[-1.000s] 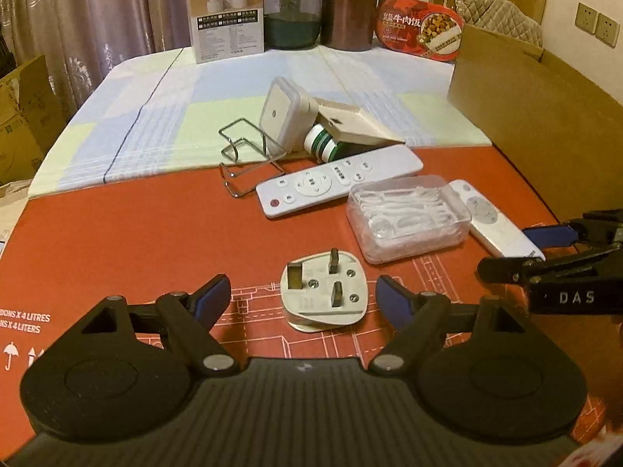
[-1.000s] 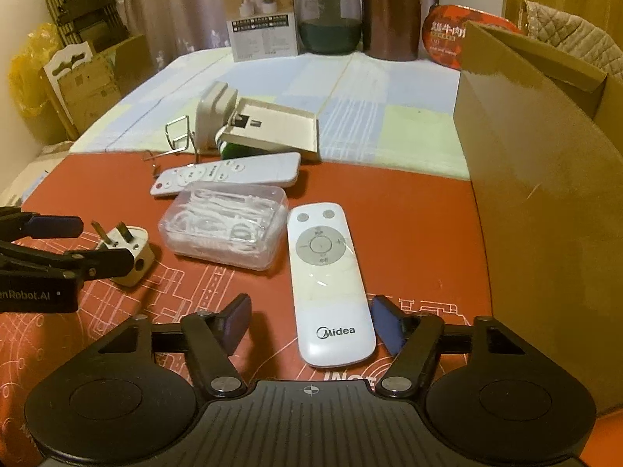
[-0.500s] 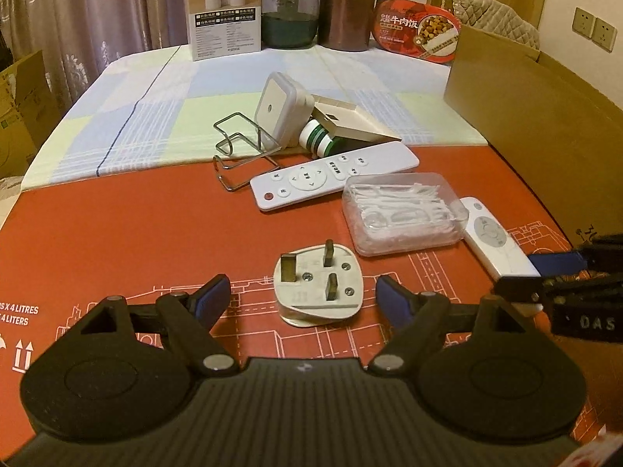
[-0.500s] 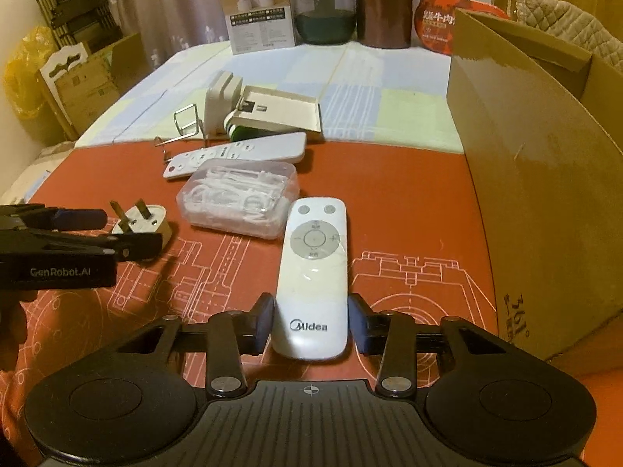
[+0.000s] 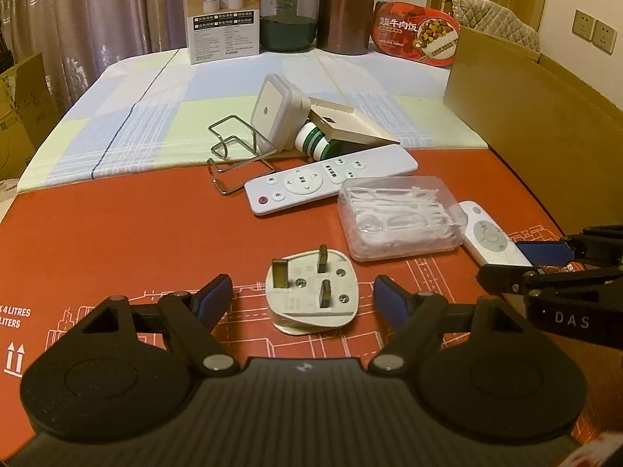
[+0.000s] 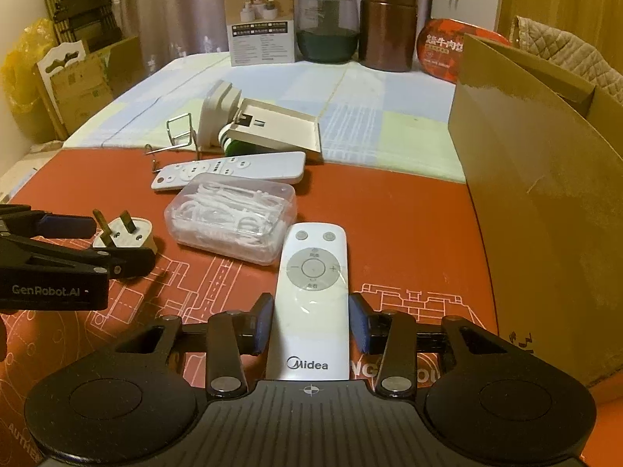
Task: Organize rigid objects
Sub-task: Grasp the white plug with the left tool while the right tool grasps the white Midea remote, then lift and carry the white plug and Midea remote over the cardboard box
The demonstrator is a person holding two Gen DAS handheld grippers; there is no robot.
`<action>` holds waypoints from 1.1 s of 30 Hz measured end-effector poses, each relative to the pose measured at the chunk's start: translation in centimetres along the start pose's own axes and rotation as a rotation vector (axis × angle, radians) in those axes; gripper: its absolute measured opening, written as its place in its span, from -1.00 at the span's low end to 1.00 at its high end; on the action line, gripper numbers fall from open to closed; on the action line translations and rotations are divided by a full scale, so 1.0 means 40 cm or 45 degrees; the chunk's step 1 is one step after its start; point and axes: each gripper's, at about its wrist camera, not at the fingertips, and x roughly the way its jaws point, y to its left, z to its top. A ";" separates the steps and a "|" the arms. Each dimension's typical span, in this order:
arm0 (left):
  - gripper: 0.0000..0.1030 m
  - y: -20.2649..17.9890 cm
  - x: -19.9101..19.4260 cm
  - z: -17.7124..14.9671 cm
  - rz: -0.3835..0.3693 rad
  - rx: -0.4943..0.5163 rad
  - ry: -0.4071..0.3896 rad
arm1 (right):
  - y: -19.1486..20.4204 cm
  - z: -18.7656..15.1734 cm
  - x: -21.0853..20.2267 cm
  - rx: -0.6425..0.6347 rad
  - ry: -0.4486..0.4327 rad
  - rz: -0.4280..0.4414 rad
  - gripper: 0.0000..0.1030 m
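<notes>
- The right tool [image 6: 310, 325] grips the white Midea remote [image 6: 311, 303], a blue pad pressed to each long side; the remote's button end points away from it
- The left tool [image 5: 301, 297] is closing, its pads not yet touching the white plug [image 5: 311, 292] that lies pins-up between them
- Both stand over the surface [image 5: 117, 241], covered near us by a red printed sheet and farther off by a pale checked cloth [image 5: 155, 109]
- Just beyond the remote, touching its far end, sits a clear plastic box [image 6: 229, 222] full of white floss picks
- Behind that lie a long white remote [image 5: 331, 179], a bent wire holder [image 5: 237, 155], a white square adapter [image 5: 276, 111] and a beige flat case resting on a green-and-white bottle [image 5: 315, 144]
- At the far edge stand a printed carton [image 5: 222, 11], a dark glass jar [image 5: 288, 15], a brown canister [image 5: 344, 11] and a red meal tub [image 5: 416, 37]
- An open cardboard box [image 6: 545, 194] walls off the right side; bare red sheet lies open to the left, curtains hang behind
</notes>
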 end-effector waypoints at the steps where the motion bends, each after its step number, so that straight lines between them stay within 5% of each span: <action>1: 0.41 -0.002 0.000 -0.001 0.003 0.007 -0.002 | -0.002 0.000 -0.001 0.010 -0.001 0.001 -0.27; 11: -0.12 -0.014 0.003 -0.003 0.022 0.018 -0.003 | -0.011 -0.007 -0.012 0.048 -0.003 -0.011 -0.28; 24: -0.13 -0.046 -0.050 0.010 -0.001 0.066 -0.010 | -0.009 0.000 -0.062 0.066 -0.045 -0.004 -0.28; 33: -0.13 -0.095 -0.183 0.066 -0.006 0.045 -0.074 | -0.012 0.045 -0.224 0.114 -0.176 0.014 -0.28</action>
